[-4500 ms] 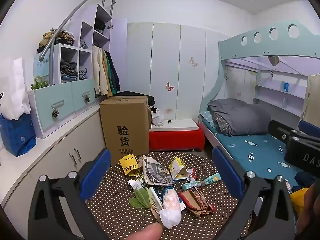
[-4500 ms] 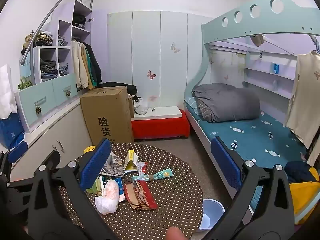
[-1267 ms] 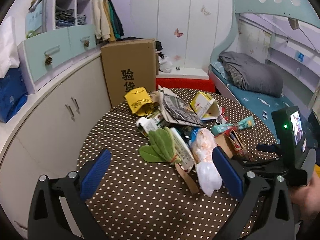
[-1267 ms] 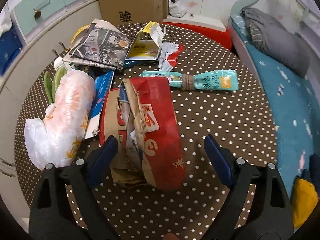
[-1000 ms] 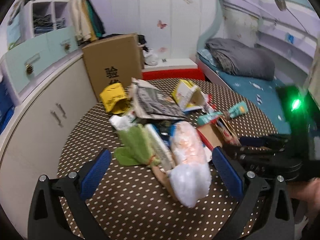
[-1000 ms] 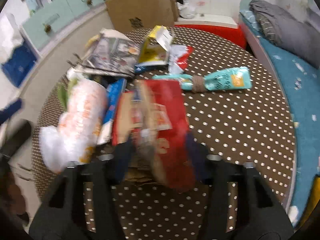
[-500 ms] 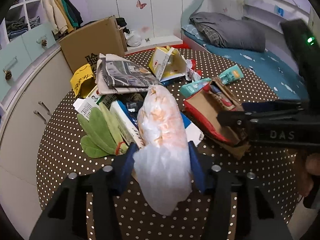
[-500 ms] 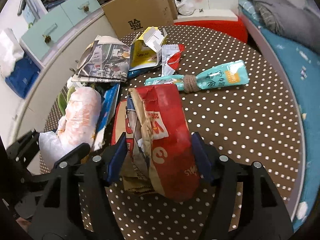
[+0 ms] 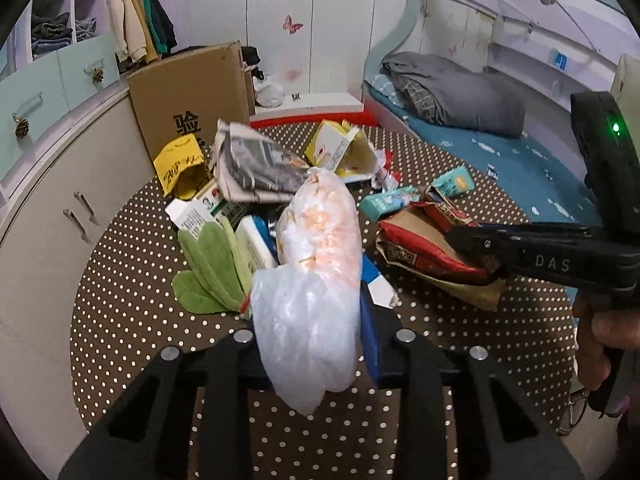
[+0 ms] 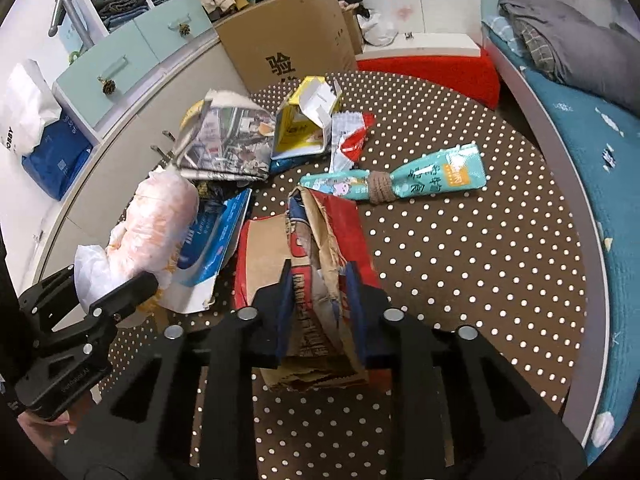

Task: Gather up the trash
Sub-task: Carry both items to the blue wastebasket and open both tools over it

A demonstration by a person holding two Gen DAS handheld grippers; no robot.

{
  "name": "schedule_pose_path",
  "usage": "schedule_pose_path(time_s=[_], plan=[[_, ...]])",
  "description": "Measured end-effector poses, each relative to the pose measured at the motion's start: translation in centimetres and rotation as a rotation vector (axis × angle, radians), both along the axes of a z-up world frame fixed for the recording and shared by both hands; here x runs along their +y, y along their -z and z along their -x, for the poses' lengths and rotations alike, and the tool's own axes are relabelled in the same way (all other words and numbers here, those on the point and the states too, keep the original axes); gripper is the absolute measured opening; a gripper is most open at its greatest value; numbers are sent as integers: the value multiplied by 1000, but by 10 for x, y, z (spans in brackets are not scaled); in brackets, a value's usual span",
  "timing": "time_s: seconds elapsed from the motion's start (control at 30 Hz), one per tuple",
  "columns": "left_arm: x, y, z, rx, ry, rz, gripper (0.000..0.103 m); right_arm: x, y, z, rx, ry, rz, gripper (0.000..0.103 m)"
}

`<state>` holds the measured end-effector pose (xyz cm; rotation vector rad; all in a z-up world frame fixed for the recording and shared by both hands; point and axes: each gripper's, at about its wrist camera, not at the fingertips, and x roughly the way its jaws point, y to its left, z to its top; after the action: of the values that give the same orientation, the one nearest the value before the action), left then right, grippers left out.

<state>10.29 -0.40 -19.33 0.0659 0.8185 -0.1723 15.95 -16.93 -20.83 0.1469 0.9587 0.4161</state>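
Observation:
Trash lies in a heap on a round brown polka-dot table. My left gripper is shut on a clear plastic bag with orange print, which also shows in the right wrist view. My right gripper is shut on a torn red and brown paper bag; it also shows in the left wrist view, with the right gripper clamped on it. Nearby lie a folded newspaper, a yellow carton, a teal wrapper, a blue-white box and a green cloth.
A big cardboard box stands beyond the table, with a red-and-white step beside it. White cabinets curve along the left. A bunk bed with teal sheet lies to the right.
Both grippers came down from above to the table and closed: the left on the plastic bag, the right on the red paper bag. In the last half second both sets of jaws narrowed further.

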Motion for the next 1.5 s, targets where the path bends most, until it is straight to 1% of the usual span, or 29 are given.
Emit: schedule_pose_path(time_s=[0.27, 0.43, 0.5, 0.6, 0.73, 0.83, 0.87, 0.93, 1.03, 1.17, 1.33, 1.37, 1.4, 1.43, 1.47, 1.5], plan=[[-1, -27, 6, -58, 1, 57, 30, -25, -27, 9, -47, 38, -71, 21], [-18, -47, 2, -87, 36, 96, 30, -55, -46, 15, -84, 84, -128, 21], [-31, -53, -3, -92, 61, 112, 30, -75, -54, 17, -100, 115, -160, 21], [-55, -60, -12, -87, 99, 143, 30, -107, -60, 19, -123, 180, -168, 21], [-92, -62, -23, -72, 163, 171, 30, -163, -54, 20, -116, 305, -193, 21], [-121, -57, -34, -43, 217, 176, 30, -209, -31, 19, -70, 416, -189, 21], [-130, -55, -36, -35, 231, 177, 30, -228, -15, 17, -38, 463, -192, 21], [-148, -50, -42, -18, 261, 176, 30, -250, 7, 15, 9, 514, -190, 21], [-176, -42, -50, 11, 301, 167, 30, -282, 60, 8, 119, 594, -176, 21], [-207, -28, -61, 59, 348, 150, 30, -303, 113, -8, 224, 647, -166, 21], [-251, -6, -77, 129, 407, 114, 30, -328, 167, -23, 313, 698, -187, 25], [-257, -3, -79, 140, 415, 109, 30, -336, 180, -26, 334, 706, -202, 30], [-266, 2, -83, 154, 426, 102, 30, -341, 188, -28, 345, 713, -220, 37], [-273, 7, -85, 165, 438, 96, 30, -345, 193, -29, 348, 719, -238, 63], [-280, 11, -86, 175, 449, 90, 30, -351, 198, -30, 344, 733, -259, 69], [-290, 15, -88, 184, 462, 81, 30, -355, 200, -29, 340, 744, -264, 69]])
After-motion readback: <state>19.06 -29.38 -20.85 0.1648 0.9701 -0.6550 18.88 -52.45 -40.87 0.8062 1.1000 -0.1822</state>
